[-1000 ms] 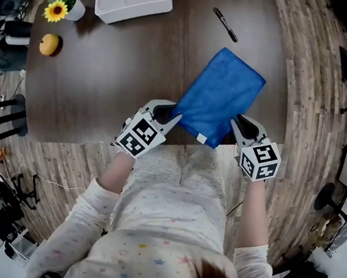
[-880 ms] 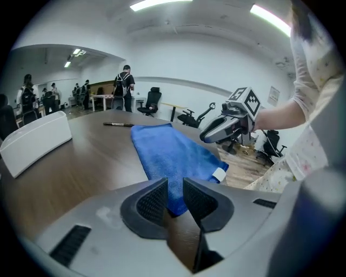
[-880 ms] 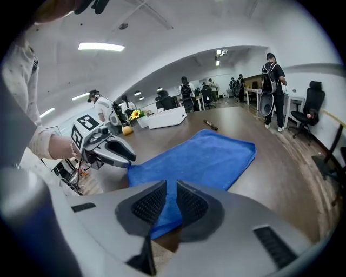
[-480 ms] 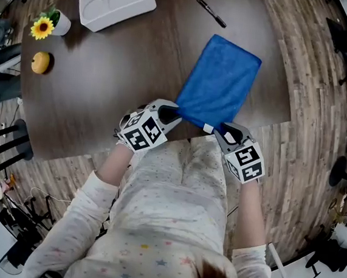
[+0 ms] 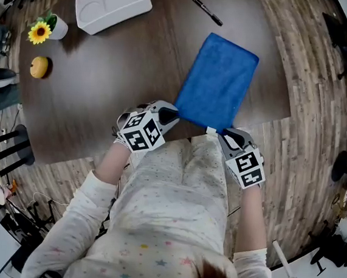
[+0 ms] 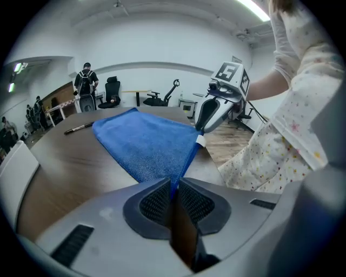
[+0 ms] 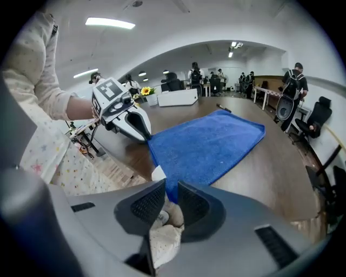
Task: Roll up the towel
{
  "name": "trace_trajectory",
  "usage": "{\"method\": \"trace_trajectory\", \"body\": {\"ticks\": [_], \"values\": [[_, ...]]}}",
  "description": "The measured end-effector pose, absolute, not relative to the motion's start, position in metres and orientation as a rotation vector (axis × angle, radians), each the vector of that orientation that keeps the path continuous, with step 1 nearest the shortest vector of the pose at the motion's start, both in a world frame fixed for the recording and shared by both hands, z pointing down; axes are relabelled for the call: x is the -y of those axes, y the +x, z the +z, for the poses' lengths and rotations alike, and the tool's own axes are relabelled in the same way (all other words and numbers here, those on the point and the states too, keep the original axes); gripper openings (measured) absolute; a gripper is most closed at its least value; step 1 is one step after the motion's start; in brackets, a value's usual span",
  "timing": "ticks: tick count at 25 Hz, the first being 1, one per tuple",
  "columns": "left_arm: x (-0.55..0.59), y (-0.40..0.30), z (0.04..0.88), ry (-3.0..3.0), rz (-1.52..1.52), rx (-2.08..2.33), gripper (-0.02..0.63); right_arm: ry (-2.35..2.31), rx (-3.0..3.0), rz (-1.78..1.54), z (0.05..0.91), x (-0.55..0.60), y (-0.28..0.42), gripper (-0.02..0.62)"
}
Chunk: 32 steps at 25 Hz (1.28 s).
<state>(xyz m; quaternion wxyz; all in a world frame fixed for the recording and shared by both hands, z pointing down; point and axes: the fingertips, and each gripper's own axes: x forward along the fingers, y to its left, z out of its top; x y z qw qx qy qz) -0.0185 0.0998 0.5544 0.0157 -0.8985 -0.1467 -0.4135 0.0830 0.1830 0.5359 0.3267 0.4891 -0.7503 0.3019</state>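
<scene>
Well off to the left of the blue towel (image 5: pixel 219 78), a small white pot with a sunflower (image 5: pixel 45 29) stands on the dark wooden table (image 5: pixel 103 104). A yellow-orange fruit (image 5: pixel 39 67) lies just as far left of the towel, level with its middle, and a white tray (image 5: pixel 113 2) sits beyond the towel's far end and to its left, well apart from it. My left gripper (image 6: pixel 173 186) is at the towel's near left corner, and its jaws have just been closing: they now stand almost together, with that blue corner pinched between the ribbed pads. A black pen (image 5: pixel 208 11) lies near the towel's far left corner, just beyond it and not touching. The towel itself is spread flat as a single rectangle on the table, its long sides running away from me and a little to the right, its near short edge at the table's edge by my body. That near edge is lifted off the wood and runs in a straight line between my two grippers. My right gripper (image 7: pixel 168 196) is at the towel's near right corner, where a small white tag (image 5: pixel 211 131) hangs; its jaws stand narrow with the blue corner caught between them, and my spotted top (image 5: pixel 172 214) shows through the gap below the cloth
</scene>
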Motion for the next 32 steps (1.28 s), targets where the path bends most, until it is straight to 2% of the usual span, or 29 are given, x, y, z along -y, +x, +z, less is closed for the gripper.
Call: {"method": "trace_trajectory", "body": {"ticks": [1,4,8,11,13,14,19,21,32], "values": [[-0.101,-0.019,0.556,-2.781,-1.295,0.461,0.031,1.27,1.963,0.789,0.538,-0.184,0.081,0.086],[-0.1,-0.018,0.55,-2.791,-1.263,0.454,0.033,1.288,1.973,0.761,0.532,-0.181,0.079,0.115],[-0.1,-0.019,0.551,-2.768,-1.248,0.488,0.118,1.277,1.979,0.716,0.533,-0.177,0.076,0.146],[-0.098,-0.02,0.561,-2.741,-1.269,0.506,0.132,1.213,1.944,0.652,0.548,-0.179,0.074,0.172],[-0.094,-0.017,0.562,-2.745,-1.253,0.491,0.129,1.189,1.913,0.584,0.553,-0.18,0.075,0.164],[-0.092,-0.017,0.562,-2.739,-1.247,0.487,0.104,1.185,1.9,0.558,0.554,-0.18,0.076,0.15],[-0.086,-0.015,0.562,-2.684,-1.228,0.496,0.042,1.208,1.868,0.52,0.551,-0.173,0.084,0.047],[-0.086,-0.016,0.558,-2.659,-1.223,0.511,0.022,1.208,1.876,0.52,0.546,-0.172,0.083,0.035],[-0.124,-0.044,0.553,-2.636,-1.268,0.636,0.02,1.106,1.894,0.592,0.544,-0.204,0.064,0.031]]}}
